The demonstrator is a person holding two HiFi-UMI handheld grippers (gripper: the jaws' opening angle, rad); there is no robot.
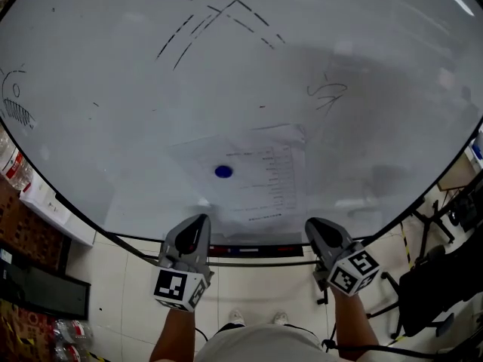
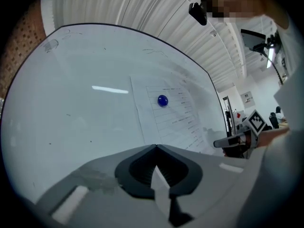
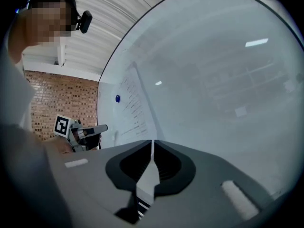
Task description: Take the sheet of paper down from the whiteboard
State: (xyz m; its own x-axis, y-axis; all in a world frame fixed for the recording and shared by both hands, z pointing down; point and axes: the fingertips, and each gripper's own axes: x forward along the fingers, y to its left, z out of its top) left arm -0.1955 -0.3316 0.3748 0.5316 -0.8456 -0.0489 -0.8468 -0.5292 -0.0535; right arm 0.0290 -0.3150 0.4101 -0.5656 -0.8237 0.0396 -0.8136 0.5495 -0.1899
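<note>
The whiteboard (image 1: pixel 113 127) was a broad, glossy white surface in a thin dark frame, streaked with a few faint marker strokes and soft reflections. Low on it hung the sheet of paper (image 1: pixel 260 191), a thin white rectangle lying flat against the board, printed with short lines of small dark text too fine to read. A small, round, shiny blue magnet (image 1: pixel 223 172) pinned it. The left gripper (image 1: pixel 200 219), grey with ribbed dark pads, had its jaws pressed together on nothing. The right gripper (image 1: pixel 312 223) showed a hairline gap between its pads, also empty. Both were near the sheet's lower edge.
</note>
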